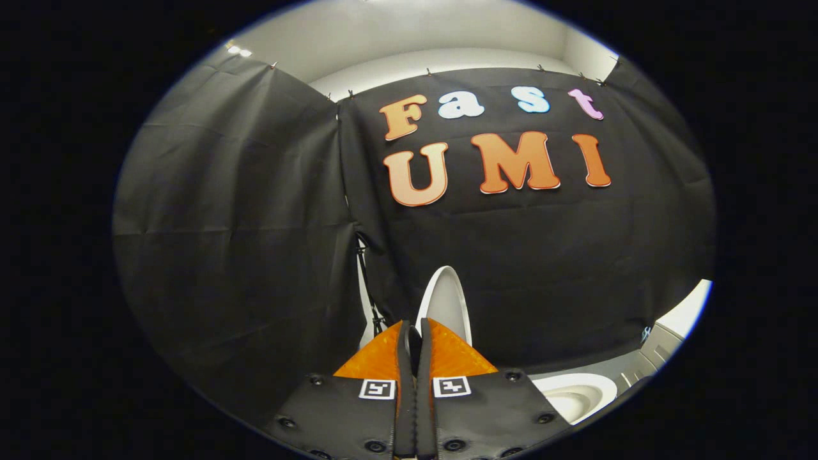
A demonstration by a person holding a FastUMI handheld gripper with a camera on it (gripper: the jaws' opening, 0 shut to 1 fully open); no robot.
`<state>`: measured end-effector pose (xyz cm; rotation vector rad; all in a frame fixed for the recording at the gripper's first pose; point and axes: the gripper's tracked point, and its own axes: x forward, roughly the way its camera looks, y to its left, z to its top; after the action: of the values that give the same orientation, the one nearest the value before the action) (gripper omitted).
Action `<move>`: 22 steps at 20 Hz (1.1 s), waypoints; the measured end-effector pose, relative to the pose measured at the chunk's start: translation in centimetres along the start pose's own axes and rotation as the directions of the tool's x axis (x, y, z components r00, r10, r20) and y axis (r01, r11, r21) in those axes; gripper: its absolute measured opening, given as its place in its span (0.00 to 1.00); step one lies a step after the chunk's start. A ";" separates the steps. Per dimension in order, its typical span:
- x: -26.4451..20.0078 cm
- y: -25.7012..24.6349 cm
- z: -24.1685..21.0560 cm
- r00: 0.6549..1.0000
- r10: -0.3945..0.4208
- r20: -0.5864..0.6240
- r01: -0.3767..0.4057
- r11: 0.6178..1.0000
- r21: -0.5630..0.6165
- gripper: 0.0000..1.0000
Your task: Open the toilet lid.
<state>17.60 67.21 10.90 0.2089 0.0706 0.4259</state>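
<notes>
The gripper (415, 332) is being held with its two fingers pressed nearly together (only a thin slit is seen between them); whether anything is pinched cannot be told. Just beyond the fingertips, the white toilet lid (445, 300) is being seen standing upright against the black cloth wall (243, 243). Below and to the right of the fingers, the toilet bowl (575, 393) is being shown uncovered.

The gripper (414, 332) is sitting low in the middle of the frame with its fingers pressed together (nothing between them). Just beyond them the white toilet lid (445, 300) is standing upright; the toilet bowl (575, 393) is showing at lower right.
</notes>
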 end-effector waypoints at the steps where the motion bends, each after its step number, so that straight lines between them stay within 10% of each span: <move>1: 0.2 0.8 -0.1 1.000 0.009 -0.003 -0.009 1.000 -0.008 0.08; 11: 1.1 4.5 -1.1 0.999 0.041 -0.022 -0.043 0.994 -0.099 0.09; 22: -2.5 1.9 2.7 0.989 0.142 0.029 -0.140 0.989 -0.053 0.74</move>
<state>14.87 67.35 13.96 0.1710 0.0124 0.5646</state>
